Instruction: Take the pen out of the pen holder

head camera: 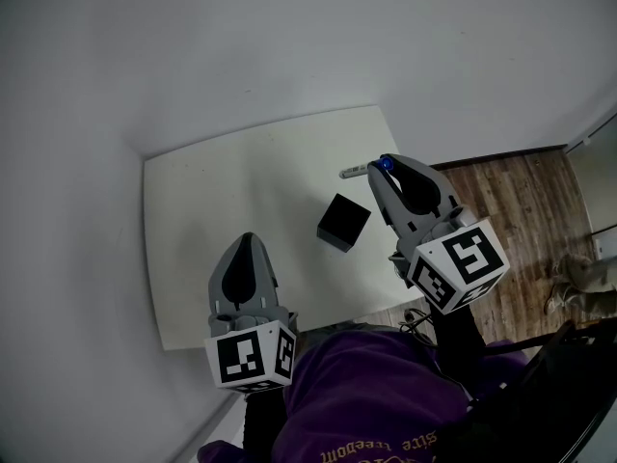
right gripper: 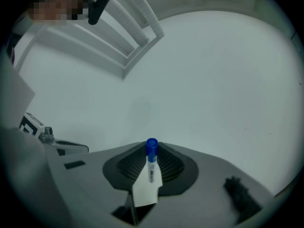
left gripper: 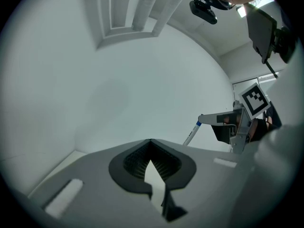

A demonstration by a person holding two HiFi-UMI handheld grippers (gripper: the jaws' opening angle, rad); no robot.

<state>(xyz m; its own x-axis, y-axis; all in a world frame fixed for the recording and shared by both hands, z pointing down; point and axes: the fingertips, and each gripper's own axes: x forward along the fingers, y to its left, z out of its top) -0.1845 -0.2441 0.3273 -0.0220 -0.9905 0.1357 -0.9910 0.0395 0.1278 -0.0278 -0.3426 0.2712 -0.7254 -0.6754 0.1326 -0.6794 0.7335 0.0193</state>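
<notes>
Nearest, the grey left gripper [head camera: 247, 241] hangs with its jaws together and empty. The grey right gripper [head camera: 386, 168] clamps the white, blue-capped pen [right gripper: 151, 161], clear of the black cube-shaped pen holder [head camera: 343, 222] on the white rectangular table [head camera: 231, 186]. Brown wooden floor [head camera: 521, 196] lies alongside, with plain white walls [head camera: 241, 46] beyond.

Left gripper [head camera: 246, 247]: grey rounded shell tapering to a tip, with a dark oval opening along its top.
Right gripper [head camera: 388, 170]: the same grey shell and dark opening.
Left cube [head camera: 253, 357]: white, at the gripper's rear, with black square markers on its faces.
Right cube [head camera: 459, 264]: white, with black square markers; one face shows an S-like pattern.
Pads [left gripper: 166, 165]: dark and finely ribbed, set in a black leaf-shaped recess.
Slots [left gripper: 64, 197]: pale rectangles in the grey shell on either side of the recess.
Top [head camera: 371, 394]: purple cloth, loosely folded.
Lettering [head camera: 381, 449]: yellow, along the top's lower edge, too small to read.
</notes>
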